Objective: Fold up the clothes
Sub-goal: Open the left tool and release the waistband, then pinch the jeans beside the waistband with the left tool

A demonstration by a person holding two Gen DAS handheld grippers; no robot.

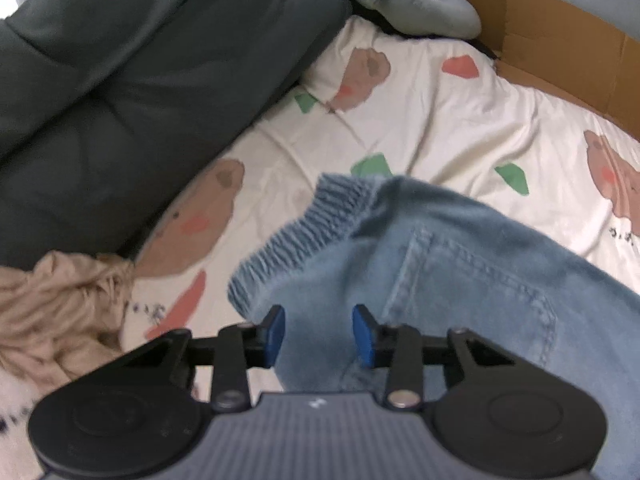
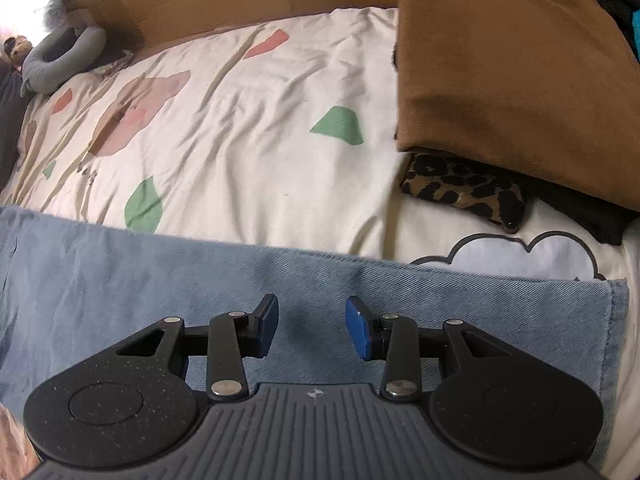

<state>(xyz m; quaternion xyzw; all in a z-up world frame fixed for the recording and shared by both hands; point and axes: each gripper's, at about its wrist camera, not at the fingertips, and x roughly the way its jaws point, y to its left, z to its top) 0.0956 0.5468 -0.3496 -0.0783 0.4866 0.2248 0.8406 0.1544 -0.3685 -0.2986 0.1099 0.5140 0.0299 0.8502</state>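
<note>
One pair of light blue jeans [image 1: 460, 280] on a cream printed bedsheet [image 1: 420, 120], left gripper [image 1: 319, 334] released above the elastic waistband [image 1: 304, 236], right gripper [image 2: 312, 330] released over a leg near its hem, one tan garment [image 1: 52, 312] bunched beside, one folded brown cloth [image 2: 508, 80] atop one leopard-print piece [image 2: 464, 188].

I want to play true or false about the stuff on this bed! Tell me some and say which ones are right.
1. The jeans are blue. True.
2. The sheet is plain white. False: it has brown animals and green and red shapes.
3. A leopard-print cloth lies under the brown cloth. True.
4. The beige garment is neatly folded. False: it is crumpled.
5. The right gripper is over the sheet. False: it is over the jeans.
</note>
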